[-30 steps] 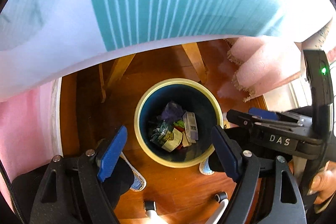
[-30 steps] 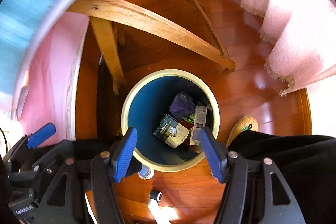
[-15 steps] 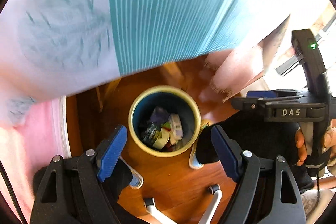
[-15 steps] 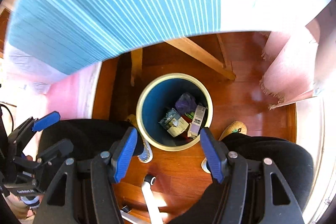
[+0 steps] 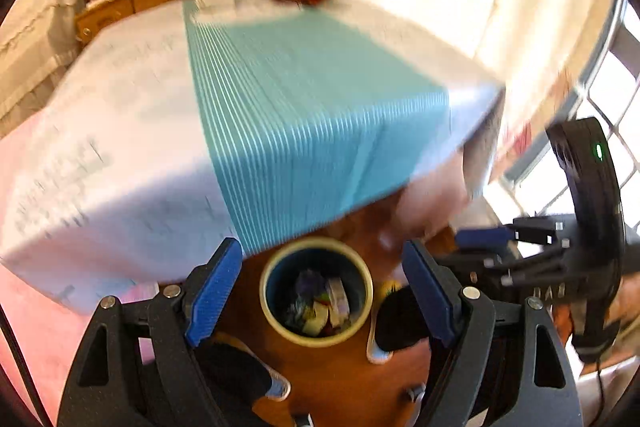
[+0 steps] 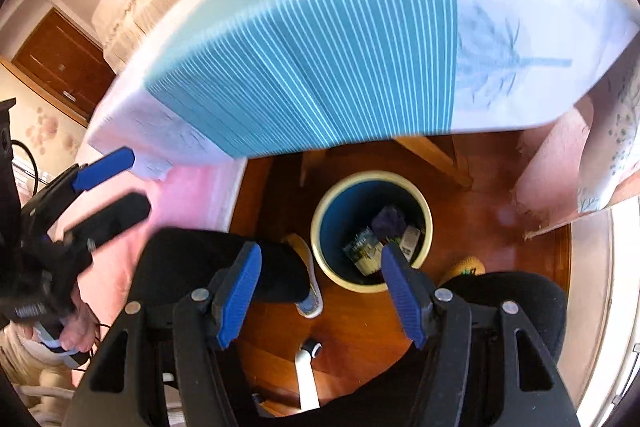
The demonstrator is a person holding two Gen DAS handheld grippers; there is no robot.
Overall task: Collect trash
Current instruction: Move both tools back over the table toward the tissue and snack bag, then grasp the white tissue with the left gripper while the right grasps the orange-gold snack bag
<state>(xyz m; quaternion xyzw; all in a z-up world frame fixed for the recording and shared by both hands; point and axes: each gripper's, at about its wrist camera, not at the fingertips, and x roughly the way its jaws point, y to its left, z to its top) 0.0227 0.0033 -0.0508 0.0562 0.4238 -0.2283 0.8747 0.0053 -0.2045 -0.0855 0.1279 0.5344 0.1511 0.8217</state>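
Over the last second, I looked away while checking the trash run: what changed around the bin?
Both hand-held grippers rose away from the trash bin, so it looks smaller and the tablecloth's top surface now shows. Left hand-held gripper and right hand-held gripper stayed open and empty. The bin and the trash inside it did not move.
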